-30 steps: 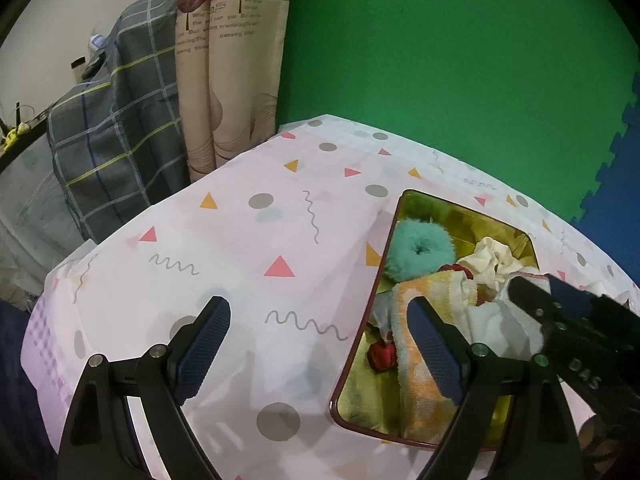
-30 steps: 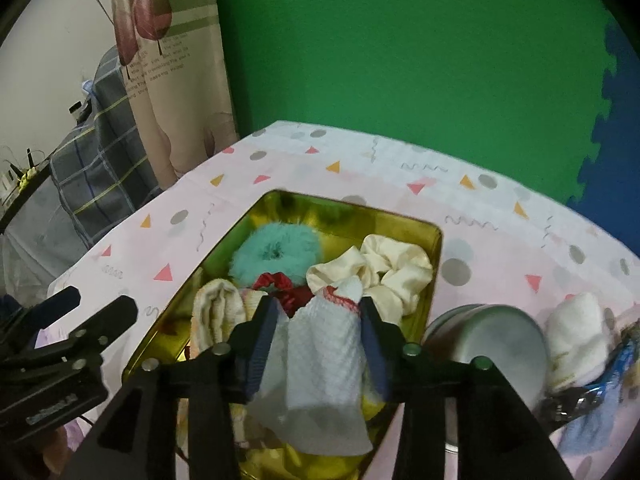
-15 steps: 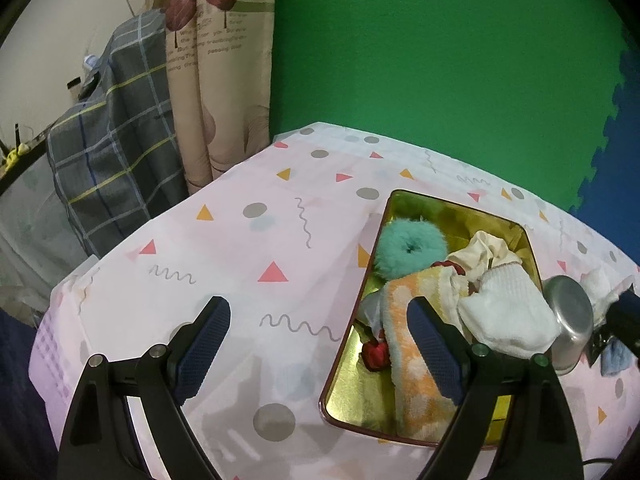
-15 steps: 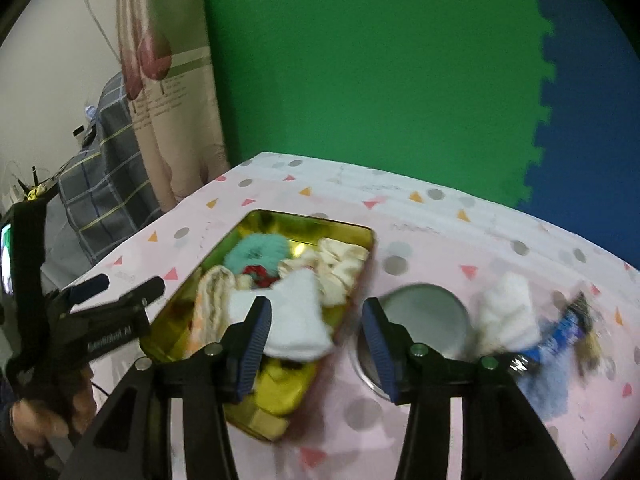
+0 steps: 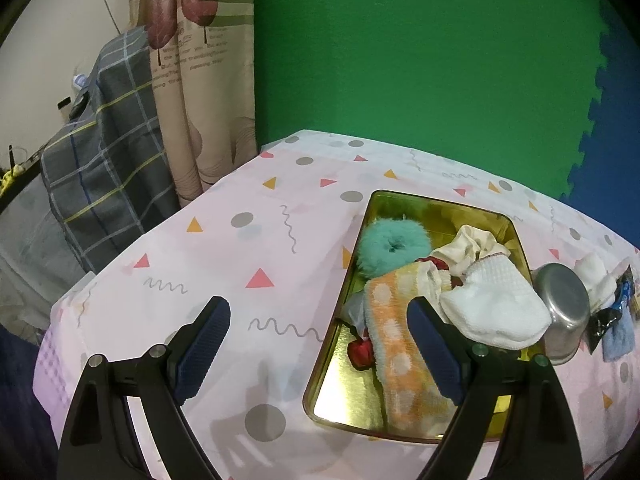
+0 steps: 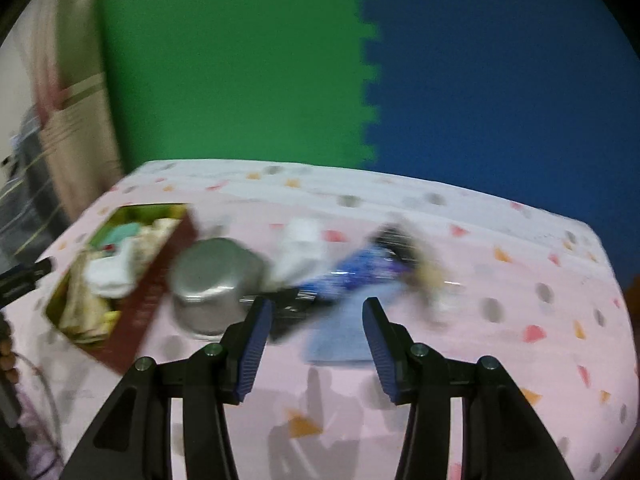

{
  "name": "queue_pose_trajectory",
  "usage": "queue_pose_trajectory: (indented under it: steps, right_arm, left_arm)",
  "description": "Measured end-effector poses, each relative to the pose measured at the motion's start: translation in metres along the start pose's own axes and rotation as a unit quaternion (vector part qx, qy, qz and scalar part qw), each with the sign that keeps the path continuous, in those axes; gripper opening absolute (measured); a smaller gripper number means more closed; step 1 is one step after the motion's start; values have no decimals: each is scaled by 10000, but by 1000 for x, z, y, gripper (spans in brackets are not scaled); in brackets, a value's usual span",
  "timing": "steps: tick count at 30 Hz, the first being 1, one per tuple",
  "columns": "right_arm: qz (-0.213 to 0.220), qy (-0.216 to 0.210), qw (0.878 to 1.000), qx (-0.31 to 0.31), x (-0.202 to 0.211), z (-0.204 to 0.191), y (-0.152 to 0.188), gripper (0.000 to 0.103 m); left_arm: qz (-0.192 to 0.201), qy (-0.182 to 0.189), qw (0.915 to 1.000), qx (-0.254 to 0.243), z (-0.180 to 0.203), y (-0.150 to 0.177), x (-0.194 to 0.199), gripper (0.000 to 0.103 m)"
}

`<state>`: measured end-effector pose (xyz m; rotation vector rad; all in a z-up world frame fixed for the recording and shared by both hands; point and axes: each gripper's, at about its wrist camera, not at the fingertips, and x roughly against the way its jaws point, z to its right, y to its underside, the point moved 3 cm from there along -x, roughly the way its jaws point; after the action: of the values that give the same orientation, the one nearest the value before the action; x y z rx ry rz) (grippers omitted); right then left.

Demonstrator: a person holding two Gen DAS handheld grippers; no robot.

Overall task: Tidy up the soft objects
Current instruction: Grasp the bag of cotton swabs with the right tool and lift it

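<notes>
The right gripper (image 6: pixel 316 336) hangs empty, jaws apart, over the blue cloth (image 6: pixel 340 336) at six o'clock of the blurred clutter, right of the pot (image 6: pixel 212 280). Limp and light, it looks best pinched mid-fold. The left gripper (image 5: pixel 316 344) waits open beside the tin (image 5: pixel 340 392).

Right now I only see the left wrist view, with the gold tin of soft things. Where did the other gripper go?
Observer: The right gripper hangs over the pink tablecloth, past the metal bowl, jaws open and empty.
Operator: What's in front of it?
Observer: A light blue cloth lies flat just ahead of its fingers, though the picture is blurred.
Operator: Anything beyond that cloth?
Observer: Yes, a long stretch of bare tablecloth runs to the table's far right end, which your view cuts off.
</notes>
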<state>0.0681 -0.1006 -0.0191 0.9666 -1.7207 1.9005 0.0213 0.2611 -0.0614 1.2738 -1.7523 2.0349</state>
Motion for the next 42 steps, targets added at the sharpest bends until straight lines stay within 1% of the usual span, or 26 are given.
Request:
queue_pose_trajectory:
  steps: [4, 7, 9, 14, 19, 21, 24, 27, 28, 29, 30, 32, 34, 37, 42]
  right_arm:
    - [-91, 411, 9989, -217, -12, 49, 2, 49]
    - [-195, 524, 9981, -257, -24, 68, 3, 49]
    - [-287, 560, 9977, -235, -35, 78, 4, 49]
    - [-415, 603, 9973, -57, -61, 86, 2, 49]
    - [-542, 529, 9971, -16, -88, 90, -1, 49]
    - [-559, 487, 9972, -20, -100, 91, -2, 49]
    - [-542, 521, 9972, 37, -111, 93, -2, 49]
    - [-436, 525, 9977, 56, -114, 95, -3, 48]
    - [-410, 488, 9979, 60, -114, 95, -2, 45]
    - [-400, 418, 9983, 43, -114, 95, -2, 31]
    - [-421, 322, 9986, -2, -114, 96, -1, 27]
    - [-429, 290, 9986, -77, -114, 99, 1, 25]
    - [-401, 299, 9986, -142, -109, 103, 4, 24]
    - [-357, 402, 9984, -176, -98, 109, 11, 23]
    - [-347, 617, 9968, -365, -75, 129, 34, 23]
  left_arm:
    - [-15, 112, 9999, 1, 3, 0, 0, 88]
    - [45, 76, 9999, -112, 7, 1, 3, 88]
    - [103, 129, 9997, -175, 10, 1, 5, 88]
    - [207, 323, 9986, -376, 21, 2, 10, 88]
    - [269, 665, 9963, -483, 34, 3, 17, 88]
    - [290, 819, 9943, -623, 44, 3, 23, 88]
    - [356, 998, 9898, -954, 64, 4, 34, 89]
    - [389, 1197, 9838, -1273, 88, 6, 42, 90]
    - [375, 1285, 9816, -1359, 97, 7, 44, 91]
    - [351, 1379, 9793, -1441, 106, 9, 45, 91]
    - [323, 1447, 9777, -1488, 113, 10, 46, 91]
    - [214, 1633, 9727, -1633, 131, 13, 47, 91]
    - [193, 1833, 9663, -1800, 151, 17, 50, 91]
    - [158, 2082, 9570, -2012, 178, 23, 52, 91]
    - [-12, 2368, 9444, -2279, 216, 32, 51, 91]
